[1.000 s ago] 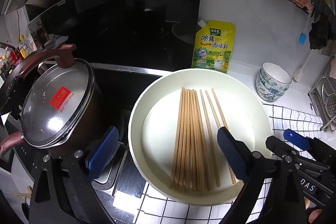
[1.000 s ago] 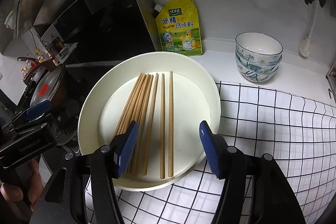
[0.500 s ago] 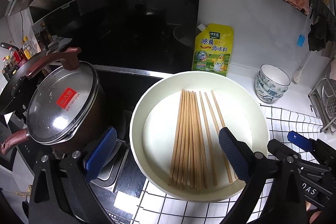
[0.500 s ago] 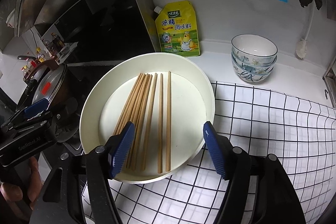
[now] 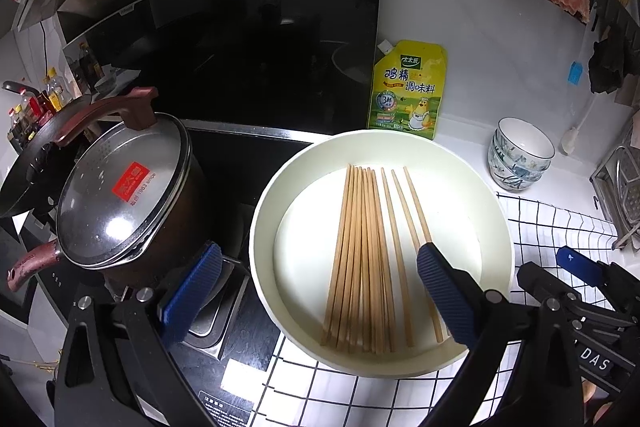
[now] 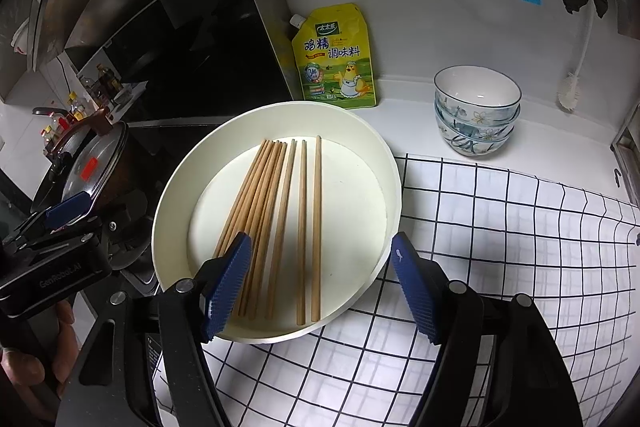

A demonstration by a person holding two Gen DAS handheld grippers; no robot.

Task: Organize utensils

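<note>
Several wooden chopsticks (image 5: pixel 370 259) lie side by side in a round cream tray (image 5: pixel 494 219); they also show in the right wrist view (image 6: pixel 276 211), in the same tray (image 6: pixel 386 167). My left gripper (image 5: pixel 316 291) is open and empty, held above the tray's near-left side. My right gripper (image 6: pixel 320 287) is open and empty, held above the tray's near edge. The right gripper shows at the lower right of the left wrist view (image 5: pixel 576 267); the left gripper shows at the left of the right wrist view (image 6: pixel 60 227).
A lidded pot (image 5: pixel 120 203) stands on the black stove at left. A yellow seasoning pouch (image 5: pixel 408 91) leans on the wall. Stacked patterned bowls (image 5: pixel 520 155) sit at right. A black-gridded white cloth (image 6: pixel 500 247) covers the counter. A metal rack (image 5: pixel 620 187) is far right.
Both grippers have drawn back and up a little from the tray, so it looks slightly smaller and farther. The chopsticks have not moved.
</note>
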